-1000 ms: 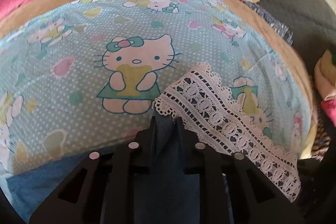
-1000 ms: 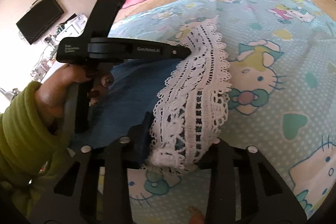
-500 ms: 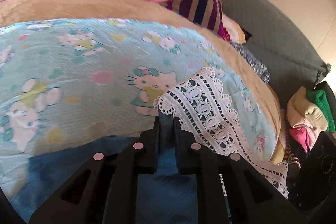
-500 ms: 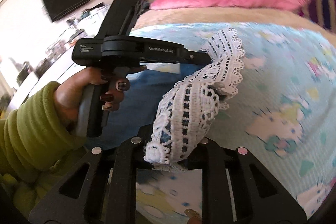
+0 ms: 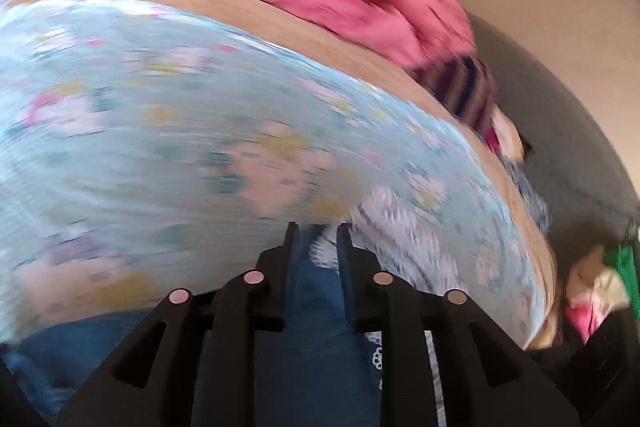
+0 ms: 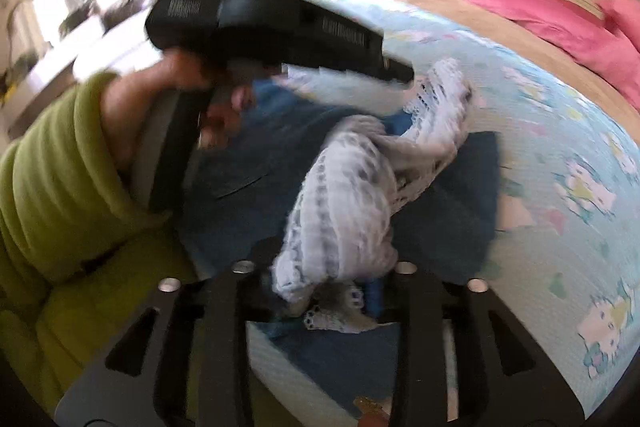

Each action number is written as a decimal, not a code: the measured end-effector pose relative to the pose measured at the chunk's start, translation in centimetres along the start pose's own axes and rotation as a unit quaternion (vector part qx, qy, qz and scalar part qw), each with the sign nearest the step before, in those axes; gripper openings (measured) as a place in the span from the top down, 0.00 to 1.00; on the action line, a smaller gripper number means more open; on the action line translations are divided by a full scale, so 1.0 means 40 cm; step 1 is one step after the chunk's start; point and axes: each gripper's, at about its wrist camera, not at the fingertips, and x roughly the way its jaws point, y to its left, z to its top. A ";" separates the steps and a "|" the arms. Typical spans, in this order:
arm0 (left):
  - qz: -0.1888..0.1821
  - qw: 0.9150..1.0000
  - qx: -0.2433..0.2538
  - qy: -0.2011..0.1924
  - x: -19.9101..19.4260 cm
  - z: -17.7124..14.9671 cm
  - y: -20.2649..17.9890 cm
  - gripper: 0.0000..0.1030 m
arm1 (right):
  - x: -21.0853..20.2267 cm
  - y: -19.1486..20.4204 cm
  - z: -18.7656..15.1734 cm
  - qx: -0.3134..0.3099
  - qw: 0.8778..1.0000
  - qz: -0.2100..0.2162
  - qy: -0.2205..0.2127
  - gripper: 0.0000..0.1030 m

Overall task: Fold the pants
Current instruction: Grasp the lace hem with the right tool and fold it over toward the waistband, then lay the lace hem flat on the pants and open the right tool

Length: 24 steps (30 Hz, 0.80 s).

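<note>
mid-fold, my left gripper [image 5: 314,239] and right gripper [image 6: 326,287] are opening around the lace-hemmed pants [image 6: 348,211]; next, i'd withdraw clear.

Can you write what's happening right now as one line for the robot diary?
step: folding pants | left tongs: opening, denim between | right tongs: opening, lace hem between | surface: bedsheet

1 pants [image 6: 256,163], 2 grippers [image 6: 326,267], 1 bedsheet [image 5: 160,147].
</note>
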 end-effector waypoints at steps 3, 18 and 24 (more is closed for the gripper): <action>-0.005 0.998 -0.046 -0.033 -0.082 -0.006 0.078 0.67 | 0.007 0.065 0.009 -0.042 0.999 0.016 -0.001 0.51; -0.011 0.998 -0.054 0.011 -0.074 -0.075 0.104 0.46 | -0.097 -0.052 -0.008 0.023 0.999 -0.021 -0.042 0.32; 0.015 0.998 -0.054 0.039 -0.014 -0.081 0.098 0.33 | -0.067 -0.212 -0.010 0.102 0.991 -0.078 -0.045 0.28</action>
